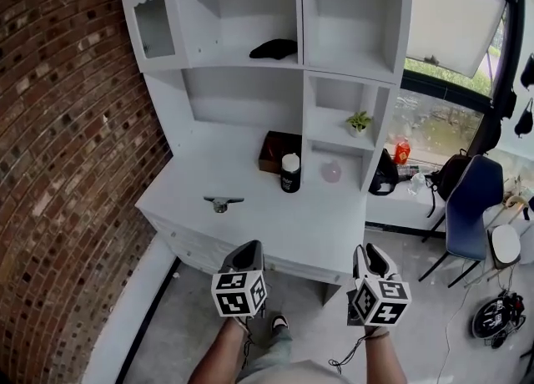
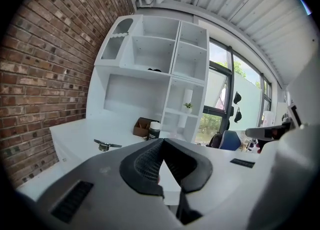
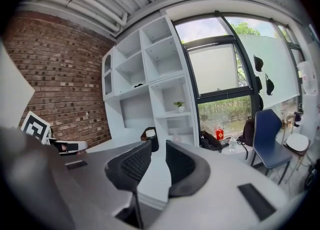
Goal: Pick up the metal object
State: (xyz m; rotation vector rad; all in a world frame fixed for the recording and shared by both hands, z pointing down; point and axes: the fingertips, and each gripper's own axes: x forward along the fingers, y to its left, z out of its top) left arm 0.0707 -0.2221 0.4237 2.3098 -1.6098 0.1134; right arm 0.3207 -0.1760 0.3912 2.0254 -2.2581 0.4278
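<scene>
Two tools hang low in front of us, short of the worktop's (image 1: 284, 228) front edge, and neither carries anything. The left tool (image 1: 249, 245) has its jaws drawn together, tips meeting, with nothing pinched between them; the right tool (image 1: 372, 249) has its jaws a little apart, a narrow empty gap showing only worktop beyond. We judge this a waiting posture, with both tools level, pointed at the shelf unit (image 1: 250, 32) and held back from the worktop, so the reach has not begun. The metal object (image 1: 222, 202), a slim bar on a small round base, lies flat on the left part of the worktop, near the front and well apart from the black bottle (image 1: 289, 173) and the brown box (image 1: 275, 150) that stand further back against the shelf unit. That open spot seems to leave a free approach from above or from the front, with no neighbour to knock. In the left gripper view the object sits left of and beyond the tool tips, so we take the left tool as the nearer one, though its jaws would have to part first. Off to the right, a blue chair (image 1: 472, 207) stands on the floor, clear of all this.
</scene>
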